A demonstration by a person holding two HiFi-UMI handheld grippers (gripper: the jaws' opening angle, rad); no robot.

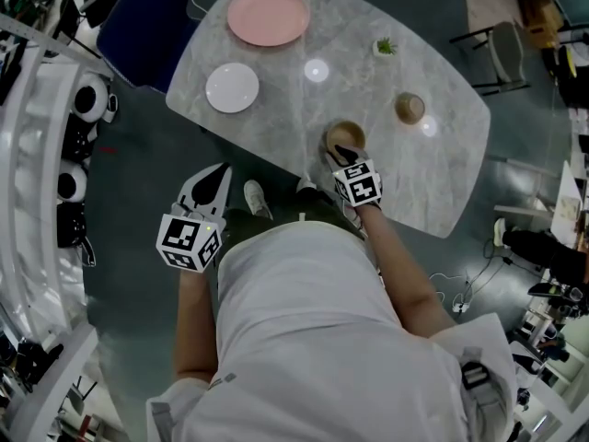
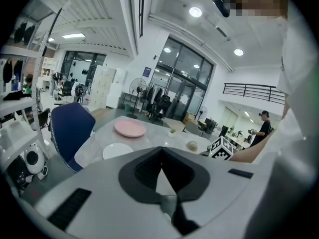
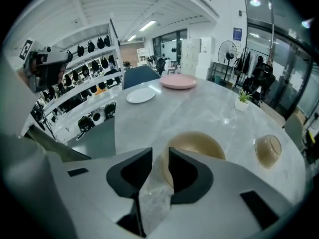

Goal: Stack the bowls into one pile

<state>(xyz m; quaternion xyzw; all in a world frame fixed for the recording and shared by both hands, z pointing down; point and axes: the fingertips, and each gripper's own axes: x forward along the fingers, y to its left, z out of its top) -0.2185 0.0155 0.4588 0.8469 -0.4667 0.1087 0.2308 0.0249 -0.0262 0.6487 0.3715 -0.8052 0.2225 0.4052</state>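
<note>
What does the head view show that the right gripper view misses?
Only the head view: the person's shoe and the left gripper, held off the table. Only the right gripper view: a standing fan and the gap between its own fingers. Both: the pink plate, white plate, near bowl, far bowl and little plant on the table.

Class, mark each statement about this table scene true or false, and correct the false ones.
1. The two tan bowls are already stacked. False: the near bowl and the far bowl sit apart on the table.
2. The pink plate is larger than the white plate. True.
3. The left tool hangs over the table. False: it is off the table's edge, above the floor.
4. The right tool is at the near bowl. True.
</note>
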